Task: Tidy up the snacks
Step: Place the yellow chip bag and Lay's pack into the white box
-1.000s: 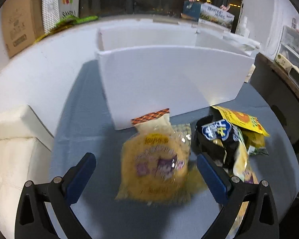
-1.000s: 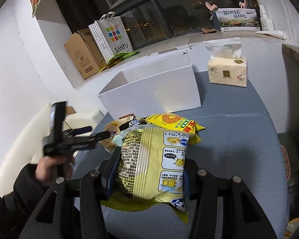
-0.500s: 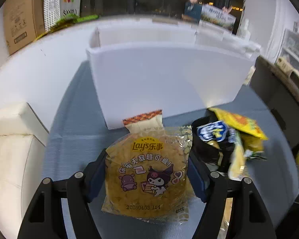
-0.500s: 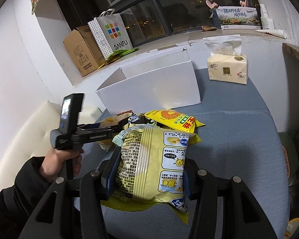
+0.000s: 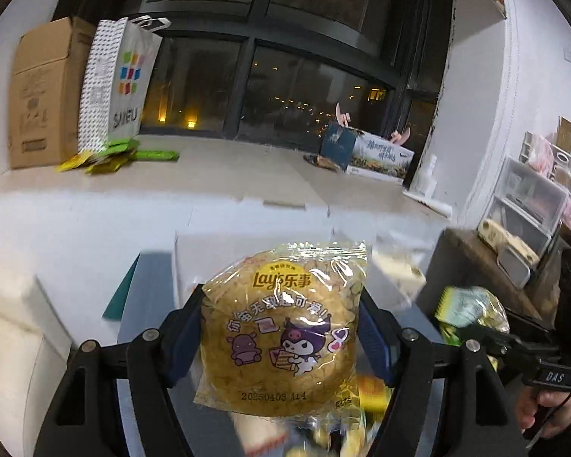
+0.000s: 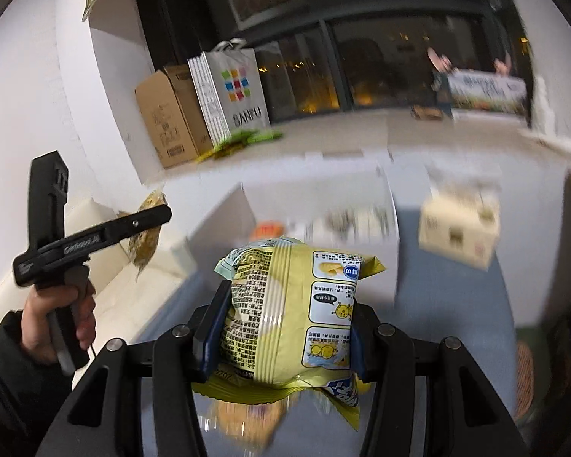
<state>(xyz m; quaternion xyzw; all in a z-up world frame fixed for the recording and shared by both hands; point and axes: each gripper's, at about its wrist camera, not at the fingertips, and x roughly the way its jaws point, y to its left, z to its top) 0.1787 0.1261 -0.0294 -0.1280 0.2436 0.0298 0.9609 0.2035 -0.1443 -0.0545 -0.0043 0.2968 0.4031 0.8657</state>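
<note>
My left gripper (image 5: 281, 327) is shut on a round yellow Lay's chip bag (image 5: 281, 331) with cartoon figures and holds it lifted in front of the white box (image 5: 247, 251). My right gripper (image 6: 281, 327) is shut on a pale yellow-green snack bag (image 6: 289, 316), raised above the table, facing the open white box (image 6: 323, 205). The left gripper with its bag also shows at the left of the right wrist view (image 6: 148, 224). The right gripper's bag shows at the right of the left wrist view (image 5: 472, 312). More snack bags lie blurred below (image 6: 243, 415).
A tissue box (image 6: 460, 228) stands on the grey table right of the white box. A cardboard box (image 5: 42, 91) and a SANFU paper bag (image 5: 114, 83) stand on the window sill. A white sofa (image 5: 7, 323) is at the left. Shelves (image 5: 533, 198) stand at the right.
Both grippers have risen with their bags and tilted up toward the box and window. The left gripper, open a second ago, closed on the Lay's bag and lifted it off the table.
</note>
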